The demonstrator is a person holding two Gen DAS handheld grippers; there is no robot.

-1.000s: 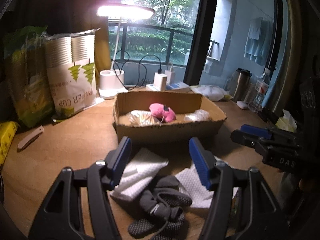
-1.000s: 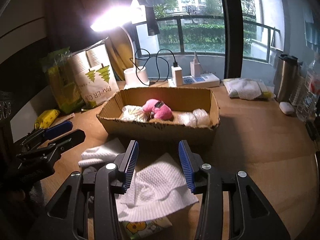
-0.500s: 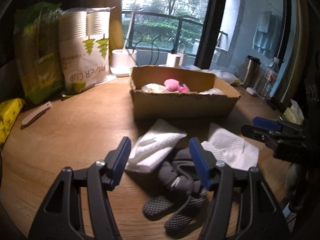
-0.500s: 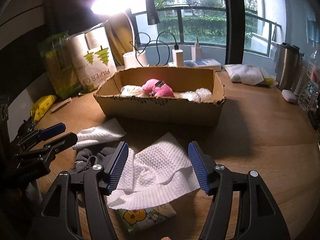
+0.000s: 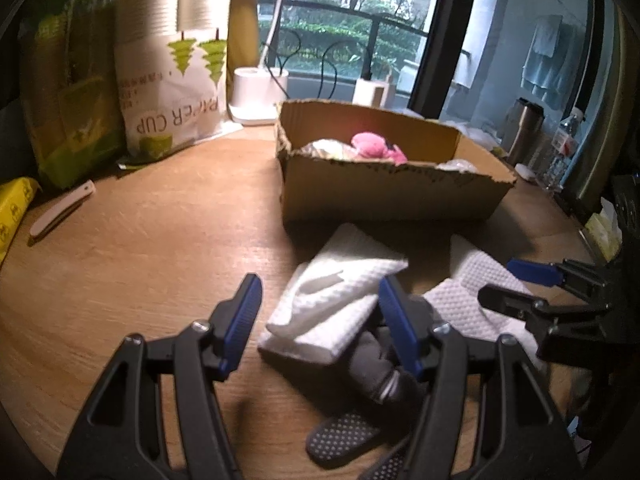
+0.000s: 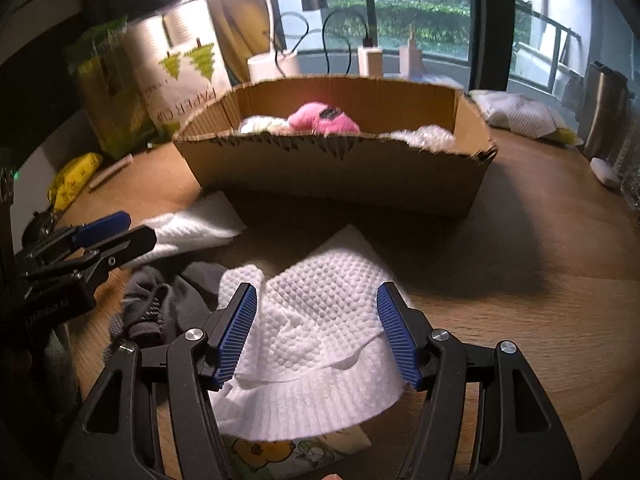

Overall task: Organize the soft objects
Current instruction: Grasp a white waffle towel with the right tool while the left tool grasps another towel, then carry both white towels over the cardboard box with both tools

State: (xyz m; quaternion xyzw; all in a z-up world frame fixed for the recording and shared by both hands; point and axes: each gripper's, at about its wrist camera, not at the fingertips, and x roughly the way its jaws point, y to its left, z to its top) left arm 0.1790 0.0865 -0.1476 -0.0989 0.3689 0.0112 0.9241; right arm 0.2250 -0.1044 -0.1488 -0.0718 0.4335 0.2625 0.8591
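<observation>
A cardboard box on the wooden table holds a pink plush toy and pale soft items. In front of it lie a folded white cloth, a crumpled white textured cloth and grey socks. My left gripper is open, low over the folded cloth's near end. My right gripper is open, straddling the crumpled cloth. A small cartoon-print pack lies under that cloth.
A paper-cup bag, green bag, yellow pack and a white stick-like thing are at the left. A lamp base, chargers, a steel flask and bottle stand at the back and right.
Both grippers have dropped lower and closer to the table. The right gripper's jaws have opened wider around the crumpled cloth. The left gripper has shifted left, off the socks toward the folded cloth.
</observation>
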